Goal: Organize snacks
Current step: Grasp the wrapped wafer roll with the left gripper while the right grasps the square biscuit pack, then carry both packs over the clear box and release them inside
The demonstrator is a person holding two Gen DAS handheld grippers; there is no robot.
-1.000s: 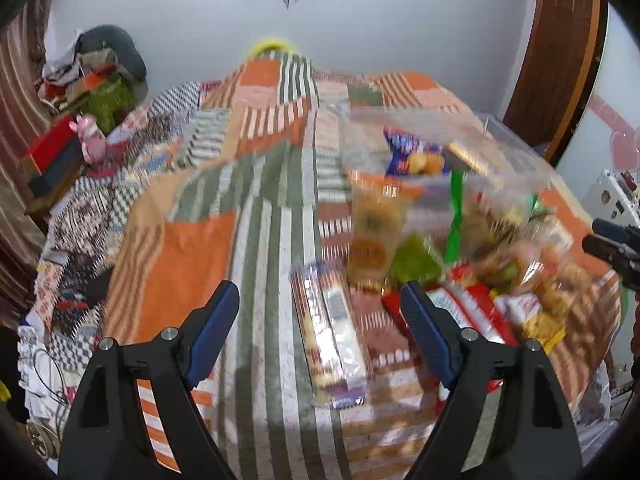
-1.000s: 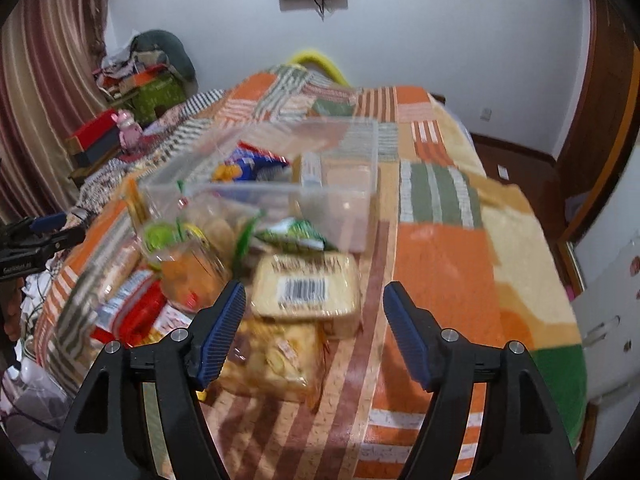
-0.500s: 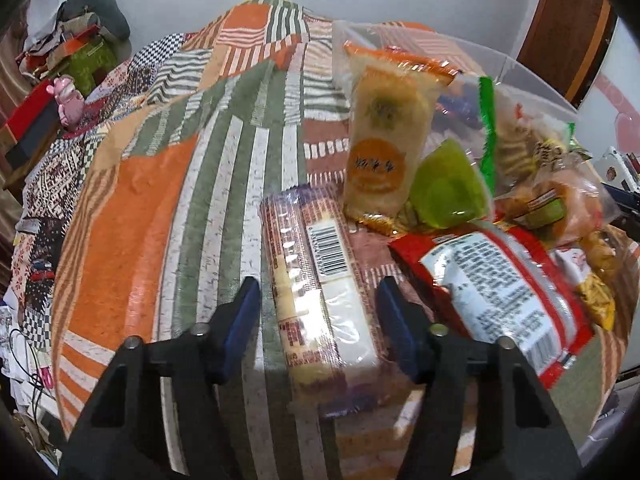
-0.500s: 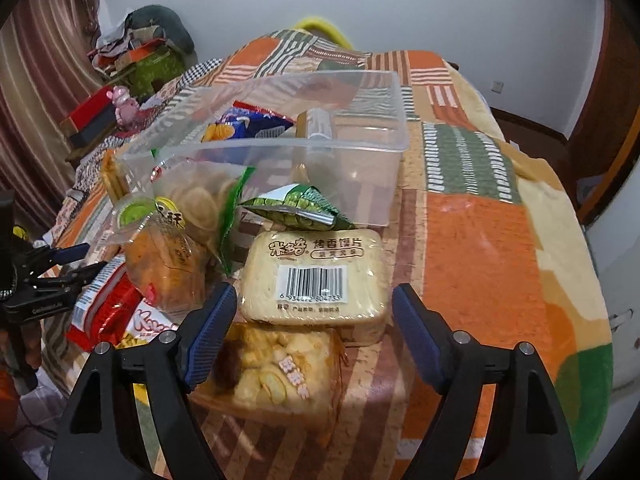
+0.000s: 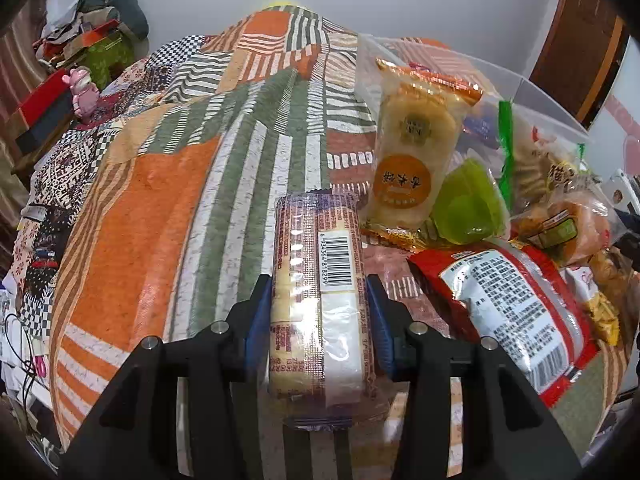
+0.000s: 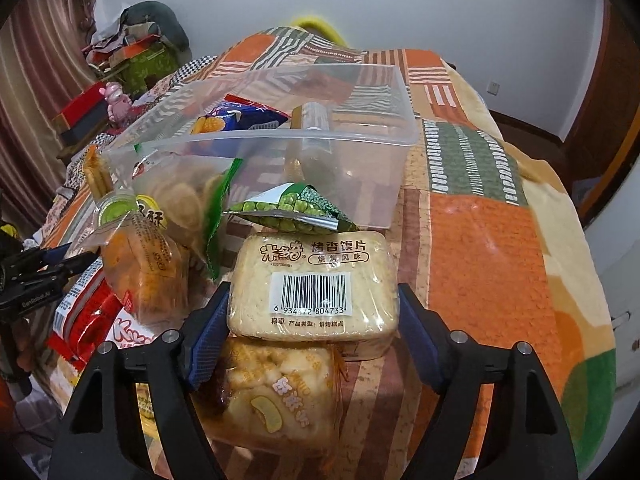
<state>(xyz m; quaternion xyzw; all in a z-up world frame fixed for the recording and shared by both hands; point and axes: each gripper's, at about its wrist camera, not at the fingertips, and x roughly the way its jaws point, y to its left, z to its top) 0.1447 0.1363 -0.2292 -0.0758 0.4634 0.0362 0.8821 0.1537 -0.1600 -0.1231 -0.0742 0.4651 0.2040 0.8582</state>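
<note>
**Gripping two packs beside the bin**

Grasping is judged to be the step in hand: two snacks are being taken for the clear bin (image 6: 360, 136), which already holds a few packets. A lift and a carry over the bin wall are called for next.

The left gripper (image 5: 318, 312) is closed to the width of the long biscuit pack (image 5: 318, 280), both pads pressed on its sides. The right gripper (image 6: 314, 316) is set much wider, around the bread pack (image 6: 312, 284); its pads are seen touching the wrap, though firm clamping cannot be told. Both packs lie on the quilt (image 5: 140, 216).
</note>
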